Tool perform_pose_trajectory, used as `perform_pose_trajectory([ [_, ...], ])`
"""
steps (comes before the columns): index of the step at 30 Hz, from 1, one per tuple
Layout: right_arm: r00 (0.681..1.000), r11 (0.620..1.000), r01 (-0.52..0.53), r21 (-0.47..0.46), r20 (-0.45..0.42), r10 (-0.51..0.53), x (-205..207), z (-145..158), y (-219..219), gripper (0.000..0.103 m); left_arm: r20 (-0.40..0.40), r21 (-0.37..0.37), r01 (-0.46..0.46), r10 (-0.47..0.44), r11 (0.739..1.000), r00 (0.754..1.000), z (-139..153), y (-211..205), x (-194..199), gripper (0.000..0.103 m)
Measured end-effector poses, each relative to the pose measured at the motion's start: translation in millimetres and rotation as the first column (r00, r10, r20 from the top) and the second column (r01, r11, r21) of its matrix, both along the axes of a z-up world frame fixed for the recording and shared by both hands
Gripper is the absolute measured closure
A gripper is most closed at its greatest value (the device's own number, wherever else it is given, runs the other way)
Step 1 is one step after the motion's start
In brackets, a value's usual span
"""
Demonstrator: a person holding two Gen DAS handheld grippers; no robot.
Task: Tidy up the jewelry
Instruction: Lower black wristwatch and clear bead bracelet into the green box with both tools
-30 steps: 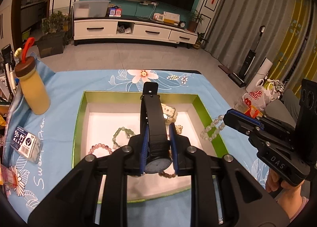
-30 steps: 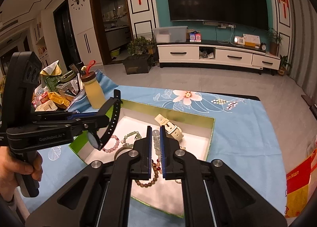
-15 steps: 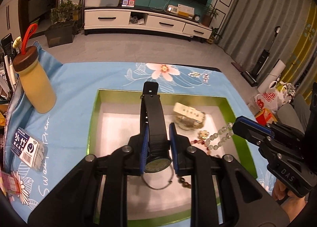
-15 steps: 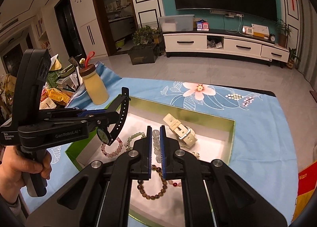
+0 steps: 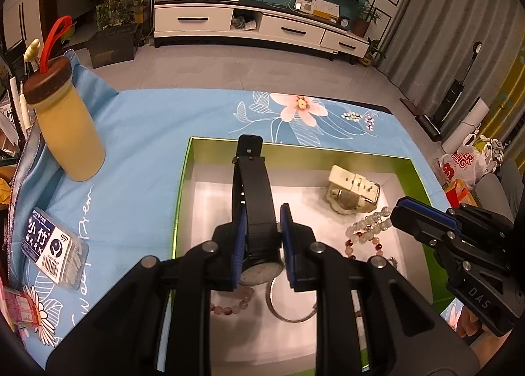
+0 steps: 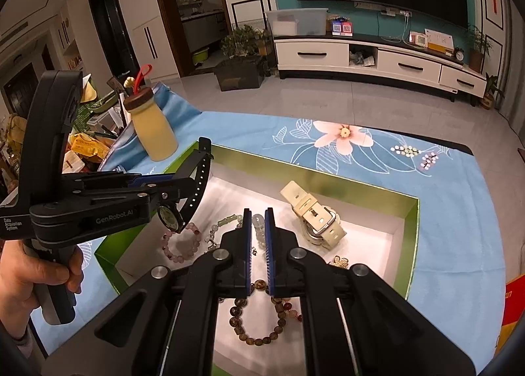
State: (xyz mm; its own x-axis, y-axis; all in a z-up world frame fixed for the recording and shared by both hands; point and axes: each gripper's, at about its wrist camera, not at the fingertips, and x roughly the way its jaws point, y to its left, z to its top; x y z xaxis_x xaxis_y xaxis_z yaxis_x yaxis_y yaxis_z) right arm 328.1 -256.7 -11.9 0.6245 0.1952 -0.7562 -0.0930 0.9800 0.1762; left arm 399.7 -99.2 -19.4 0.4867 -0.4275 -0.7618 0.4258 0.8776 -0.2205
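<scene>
My left gripper (image 5: 261, 215) is shut on a black watch (image 5: 254, 198), strap upright, held above the left part of the green-rimmed white box (image 5: 183, 195). In the right wrist view the same watch (image 6: 192, 192) hangs over the box's left rim. My right gripper (image 6: 258, 216) is shut on a pale bead bracelet (image 6: 258, 221) above the box's middle. A cream watch (image 6: 315, 215), a pink bead bracelet (image 6: 180, 243), a brown bead bracelet (image 6: 259, 323) and a silver bangle (image 5: 288, 307) lie in the box.
A yellow bottle (image 5: 65, 126) with a brown lid stands on the blue floral cloth (image 5: 147, 133) left of the box. A small clear box of toothpicks (image 5: 52, 248) lies at the near left. Snack bags (image 5: 459, 165) sit off the table's right side.
My left gripper has carried the black watch leftward and lower over the box. My right gripper has brought the pale bracelet from the box's right rim in over the box.
</scene>
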Motion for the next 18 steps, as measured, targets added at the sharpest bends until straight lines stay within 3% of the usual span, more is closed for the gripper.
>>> perform_pose_trajectory([
  [18, 0.998, 1.000, 0.013, -0.008, -0.059, -0.013, 13, -16, 0, 0.096, 0.001, 0.026, 0.002, -0.002, 1.000, 1.000, -5, -4, 2, 0.083],
])
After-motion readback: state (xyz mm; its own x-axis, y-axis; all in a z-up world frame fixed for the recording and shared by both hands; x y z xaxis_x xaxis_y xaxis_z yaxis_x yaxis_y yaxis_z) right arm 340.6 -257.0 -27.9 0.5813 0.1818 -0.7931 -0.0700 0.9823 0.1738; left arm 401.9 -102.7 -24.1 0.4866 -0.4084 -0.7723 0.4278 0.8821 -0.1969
